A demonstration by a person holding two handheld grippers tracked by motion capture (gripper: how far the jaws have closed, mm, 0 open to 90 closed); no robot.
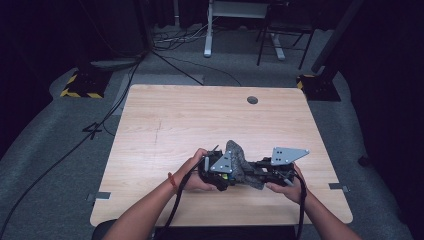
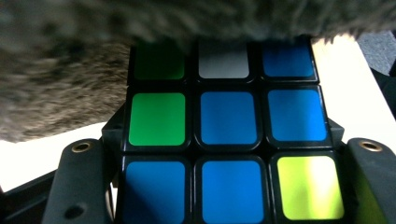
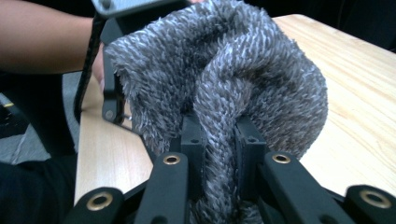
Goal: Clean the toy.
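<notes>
A Rubik's cube (image 2: 229,140) with mostly blue stickers, two green, one white and one yellow-green sits between the jaws of my left gripper (image 2: 229,186), which is shut on it. A grey shaggy cloth (image 3: 224,70) is pinched in a fold by my right gripper (image 3: 219,135). In the left gripper view the cloth (image 2: 70,70) drapes over the cube's top and left side. In the high view the left gripper (image 1: 223,176) and the right gripper (image 1: 260,172) meet near the table's front edge, with the cloth (image 1: 241,162) bunched between them.
The wooden table (image 1: 200,120) has a round cable hole (image 1: 252,100) at the back. A person's forearm (image 3: 42,37) reaches in behind the cloth. Cables, a desk frame (image 1: 209,30) and a chair stand on the grey floor beyond the table.
</notes>
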